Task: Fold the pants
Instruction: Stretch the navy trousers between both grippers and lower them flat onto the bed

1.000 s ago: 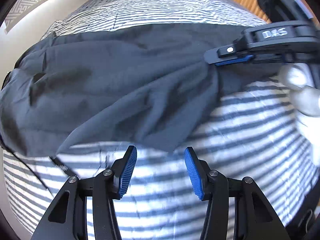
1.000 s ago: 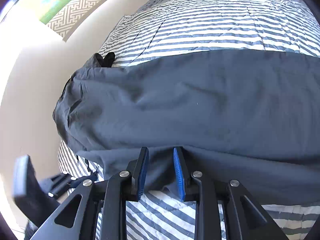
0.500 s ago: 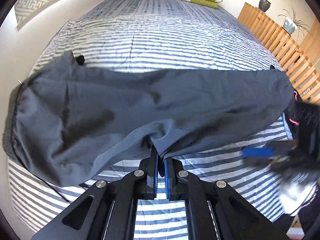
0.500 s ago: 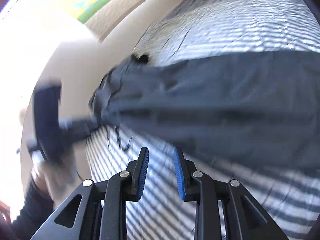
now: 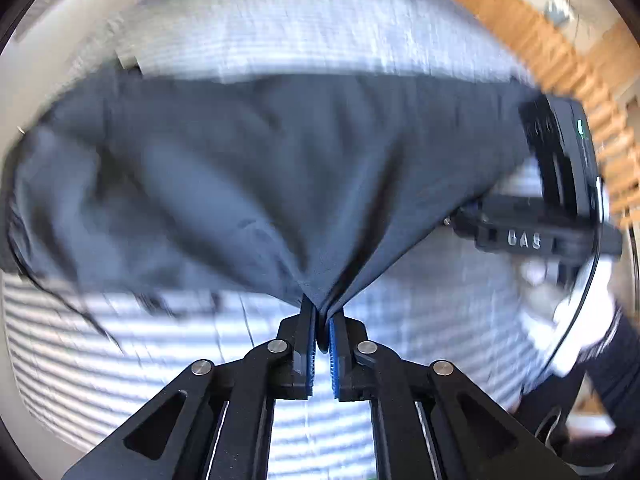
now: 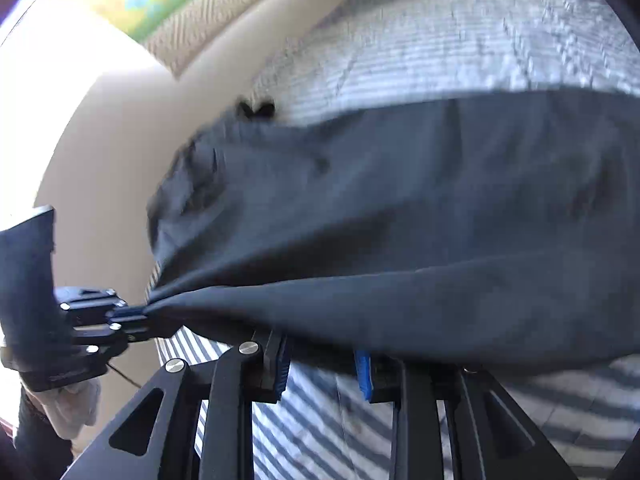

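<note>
Left tool [image 5: 321, 320] pinches pants [image 5: 280, 168]; right tool [image 6: 322, 354] under hem.

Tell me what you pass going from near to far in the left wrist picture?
Left gripper → pants → striped bed cover.

Bare striped bedspread [image 5: 280, 28] beyond draped pants [image 5: 248, 168]
</note>
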The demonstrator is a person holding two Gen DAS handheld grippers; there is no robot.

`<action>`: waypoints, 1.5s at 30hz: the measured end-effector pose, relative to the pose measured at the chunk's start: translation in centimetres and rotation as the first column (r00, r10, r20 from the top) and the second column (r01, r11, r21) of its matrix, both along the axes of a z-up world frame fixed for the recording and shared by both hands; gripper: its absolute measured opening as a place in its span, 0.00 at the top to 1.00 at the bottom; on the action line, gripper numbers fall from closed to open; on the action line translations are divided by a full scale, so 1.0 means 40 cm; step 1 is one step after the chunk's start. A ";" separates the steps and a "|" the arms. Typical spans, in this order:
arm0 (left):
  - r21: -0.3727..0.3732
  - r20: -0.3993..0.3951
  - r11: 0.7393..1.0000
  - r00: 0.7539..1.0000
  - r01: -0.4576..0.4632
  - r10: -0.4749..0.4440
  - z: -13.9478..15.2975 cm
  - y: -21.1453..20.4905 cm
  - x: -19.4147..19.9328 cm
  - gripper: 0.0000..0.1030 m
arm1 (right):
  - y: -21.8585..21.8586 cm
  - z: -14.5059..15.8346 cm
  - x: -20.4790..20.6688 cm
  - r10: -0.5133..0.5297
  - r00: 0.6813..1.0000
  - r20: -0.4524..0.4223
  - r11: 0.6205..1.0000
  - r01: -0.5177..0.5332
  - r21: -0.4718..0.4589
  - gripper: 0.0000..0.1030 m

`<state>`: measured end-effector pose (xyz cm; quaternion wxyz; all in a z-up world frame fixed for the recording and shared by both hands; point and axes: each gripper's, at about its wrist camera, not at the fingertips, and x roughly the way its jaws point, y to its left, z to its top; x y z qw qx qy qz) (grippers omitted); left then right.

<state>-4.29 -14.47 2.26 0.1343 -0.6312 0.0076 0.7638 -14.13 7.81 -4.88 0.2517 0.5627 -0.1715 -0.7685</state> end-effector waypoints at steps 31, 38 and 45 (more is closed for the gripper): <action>-0.195 -0.269 0.972 0.960 -0.135 0.079 0.033 -0.013 -0.090 0.84 | 0.539 0.149 0.157 -0.369 0.912 -0.181 0.909 0.394 0.134 0.67; -0.143 -0.279 0.989 0.957 0.042 -0.081 0.064 0.239 -0.097 0.83 | 0.964 0.188 0.206 -0.697 0.695 -0.176 0.688 0.718 0.107 0.56; -0.153 -0.275 0.973 0.938 0.172 -0.209 0.062 0.476 -0.107 0.81 | 1.140 0.119 0.156 -0.795 0.606 -0.022 0.605 0.791 -0.087 0.41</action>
